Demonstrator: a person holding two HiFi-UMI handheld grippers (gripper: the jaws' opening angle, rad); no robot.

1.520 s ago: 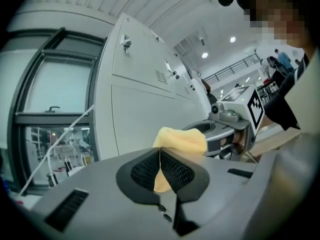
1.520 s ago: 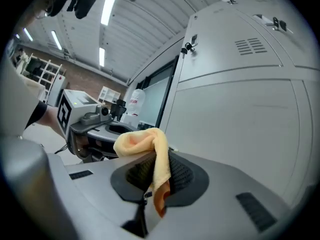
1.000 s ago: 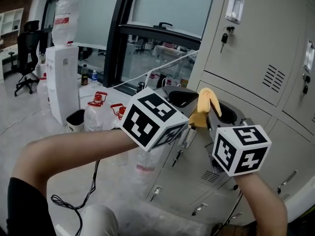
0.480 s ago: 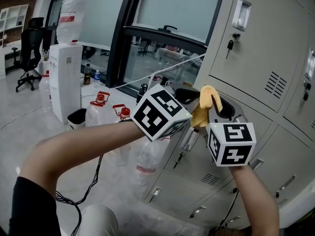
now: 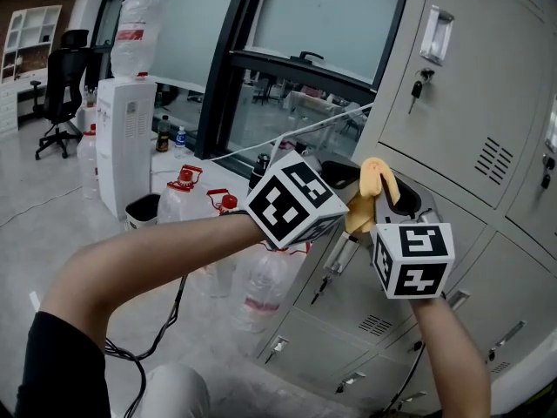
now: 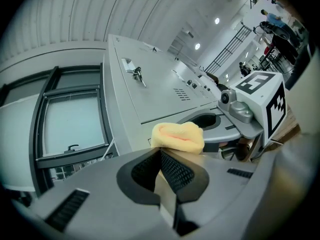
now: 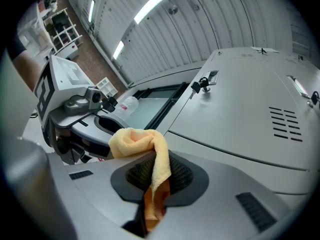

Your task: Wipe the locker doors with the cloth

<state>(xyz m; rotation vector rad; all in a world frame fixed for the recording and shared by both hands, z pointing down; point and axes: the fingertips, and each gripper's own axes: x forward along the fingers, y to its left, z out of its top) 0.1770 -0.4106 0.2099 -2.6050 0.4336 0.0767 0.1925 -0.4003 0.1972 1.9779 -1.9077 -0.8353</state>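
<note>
Two grippers are held close together in front of the grey lockers (image 5: 461, 103), with their marker cubes side by side in the head view. The right gripper (image 7: 152, 170) has its jaws closed on the yellow cloth (image 7: 137, 140). One strip of the cloth runs down between the ribbed pads, and the rest bunches in a lump above the tips and flops toward the left gripper (image 6: 159, 153). The left gripper's jaws are pressed together. The lump sits right at their tips, and it is not clear whether a fold is caught there. In the head view the cloth stands up between the two grippers, in front of a locker door but apart from it. A key (image 5: 418, 90) hangs in the lock of the upper door, under its handle. To the left, a water dispenser (image 5: 124, 146) stands on the floor with bottles (image 5: 178, 203) beside it, and an office chair (image 5: 61, 94) stands farther back.
</note>
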